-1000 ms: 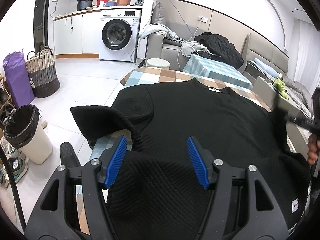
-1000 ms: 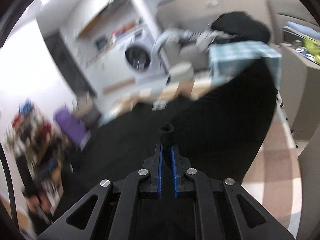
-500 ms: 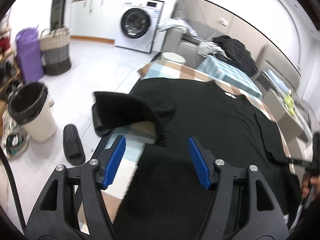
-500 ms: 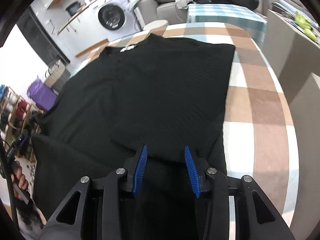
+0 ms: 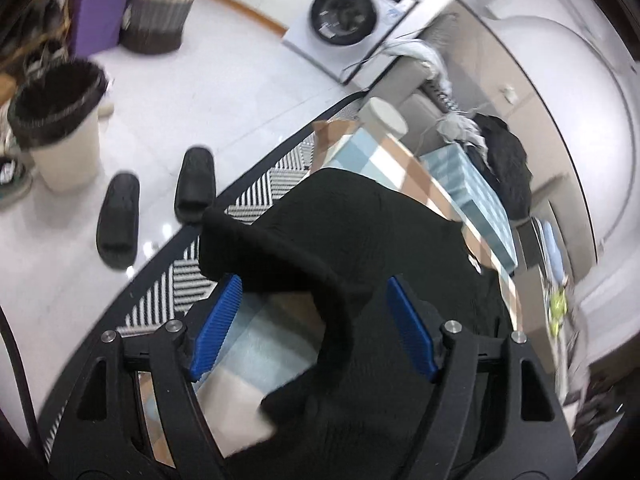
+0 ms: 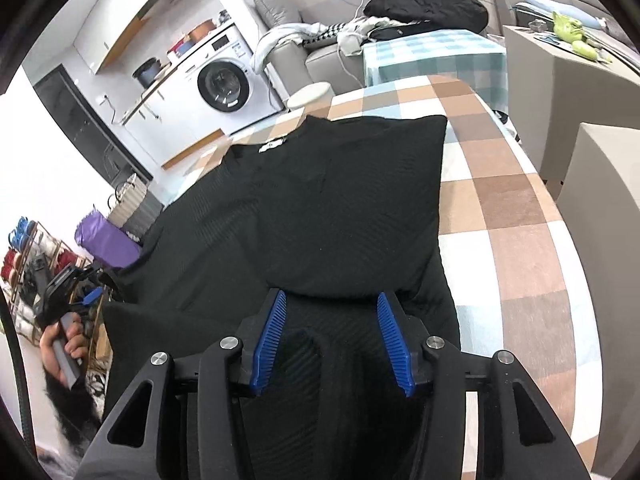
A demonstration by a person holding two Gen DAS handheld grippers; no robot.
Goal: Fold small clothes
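A black knit sweater (image 6: pixel 320 208) lies spread on the checked table (image 6: pixel 504 208), its right side folded over onto the body. My right gripper (image 6: pixel 330 340) is open and empty, just above the folded edge near the hem. In the left wrist view the sweater (image 5: pixel 392 240) has its left sleeve (image 5: pixel 264 248) curled up at the table's left edge. My left gripper (image 5: pixel 312 324) is open, its blue pads either side of the sleeve, not closed on it. The left gripper also shows in the right wrist view (image 6: pixel 86 300), held in a hand.
Off the table's left edge lie a striped rug (image 5: pixel 280 176), two black slippers (image 5: pixel 120 220), a lined bin (image 5: pixel 60 120), a woven basket (image 5: pixel 160 4) and a purple bag. A washing machine (image 6: pixel 228 84) stands behind. A sofa with clothes (image 6: pixel 424 4) and a grey cabinet (image 6: pixel 560 80) lie right.
My right gripper has opened, let go of the sweater's right side after folding it over, and drawn back. My left gripper has swung left and down over the curled sleeve.
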